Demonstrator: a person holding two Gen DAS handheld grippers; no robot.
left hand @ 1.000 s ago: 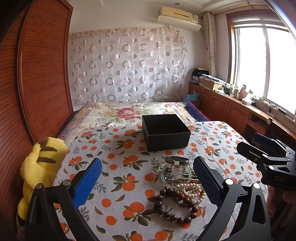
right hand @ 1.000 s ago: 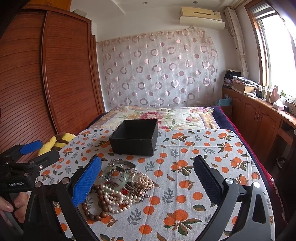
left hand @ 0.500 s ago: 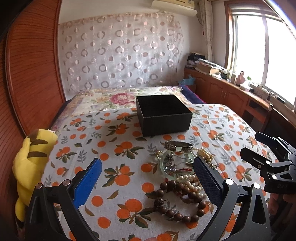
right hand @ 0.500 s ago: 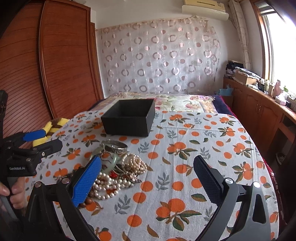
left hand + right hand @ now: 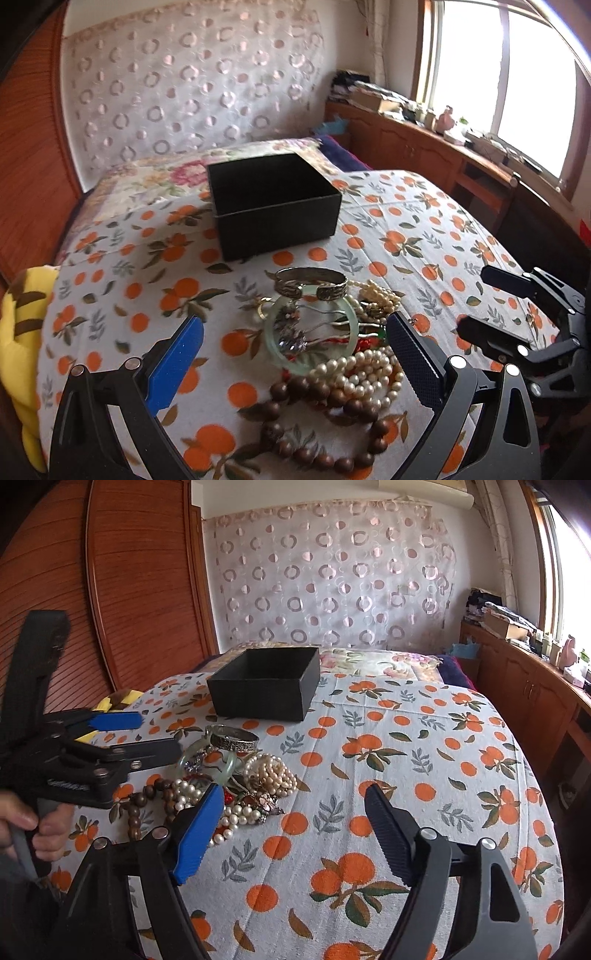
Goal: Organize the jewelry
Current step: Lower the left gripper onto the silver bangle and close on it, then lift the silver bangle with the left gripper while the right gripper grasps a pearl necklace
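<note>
**Q:** How are your hands and jaws posed?

**A:** I point both tools downward at the bed. My left gripper (image 5: 293, 354) has its jaws wide apart, pressing on nothing; the pale green bangle (image 5: 312, 332) and the pearl strands (image 5: 360, 373) lie on the cloth in the gap between its fingers. My right gripper (image 5: 291, 819) has jaws that have just been closing, yet they stand open, with only printed cloth between them; its blue finger (image 5: 197, 834) sits just beside the heap.

**Q:** Where is the jewelry, and on what?

**A:** The jewelry heap (image 5: 229, 775) lies on the bedspread (image 5: 406, 775), white with oranges and leaves. The engraved silver cuff (image 5: 312, 282) is at the heap's far edge, the dark wooden bead string (image 5: 314, 417) at its near edge. The open black box (image 5: 273, 205) stands beyond the heap, apart from it. Behind the bed hangs a circle-patterned curtain (image 5: 332, 572); a wooden wardrobe (image 5: 140, 590) is on the left, and low cabinets (image 5: 524, 690) run under the window on the right.

**Q:** What does each view add?

**A:** The right wrist view shows my left hand (image 5: 26, 823) wrapped round its tool's handle, a part hidden from the left wrist camera. The left wrist view shows the yellow striped plush (image 5: 22, 332) at the bed's left edge much more fully, and my right tool entering from the right.
</note>
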